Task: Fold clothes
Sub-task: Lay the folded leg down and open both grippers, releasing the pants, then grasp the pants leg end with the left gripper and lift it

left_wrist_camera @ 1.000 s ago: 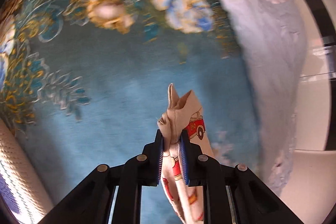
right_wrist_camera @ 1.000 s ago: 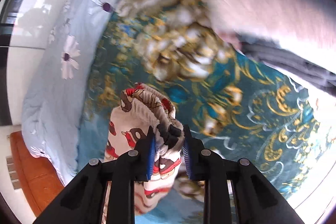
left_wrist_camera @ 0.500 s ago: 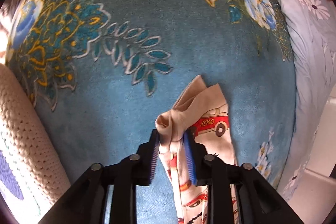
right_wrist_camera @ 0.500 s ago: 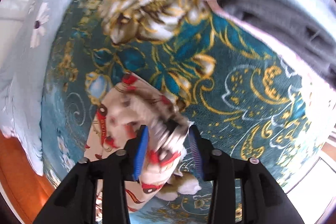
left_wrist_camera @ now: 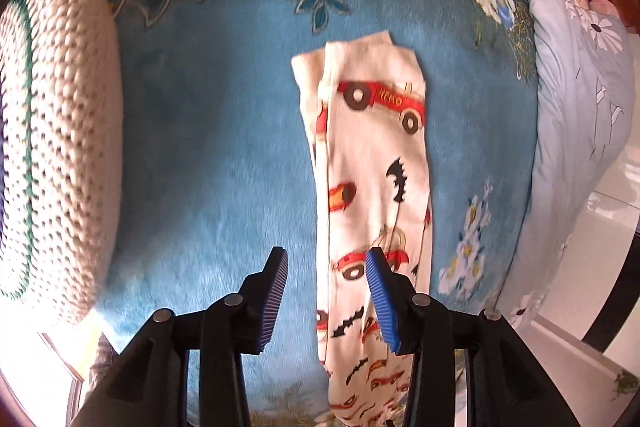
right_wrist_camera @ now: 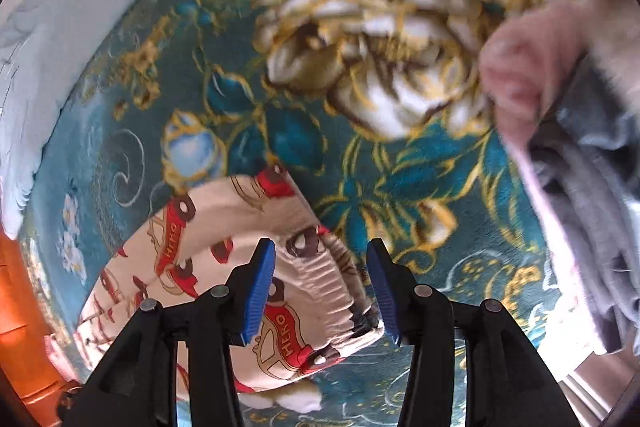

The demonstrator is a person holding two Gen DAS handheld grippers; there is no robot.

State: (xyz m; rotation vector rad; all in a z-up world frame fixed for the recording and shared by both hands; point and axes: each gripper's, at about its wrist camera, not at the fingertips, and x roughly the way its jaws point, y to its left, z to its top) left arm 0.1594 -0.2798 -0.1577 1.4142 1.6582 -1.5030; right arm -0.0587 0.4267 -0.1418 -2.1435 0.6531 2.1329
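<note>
The pyjama trousers [left_wrist_camera: 372, 195], cream with red cars and the word HERO printed on them, lie flat on the teal flowered blanket [left_wrist_camera: 208, 147]. In the left wrist view they run as a long narrow strip from the middle of the frame down to the bottom edge, right of centre, the two legs laid one on the other with the cuffs at the upper end. The left tool [left_wrist_camera: 328, 297] hangs over them with its blue ribbed pads spread wide, gripping nothing; the right-hand pad [left_wrist_camera: 380, 297] sits over the cloth, the other over bare blanket.

In the right wrist view the gathered waistband end [right_wrist_camera: 320, 267] shows in the lower middle, and the right tool [right_wrist_camera: 320, 287] has its pads wide apart on either side of that elastic, with no pinch on it that I can see.

A beige crocheted throw [left_wrist_camera: 56, 131] with a green line bulges at the left of the left wrist frame. A pale blue daisy-print quilt [left_wrist_camera: 580, 99] lies along the right edge. At the right of the right wrist view sits a blurred heap of grey and pink clothes [right_wrist_camera: 588, 187].
</note>
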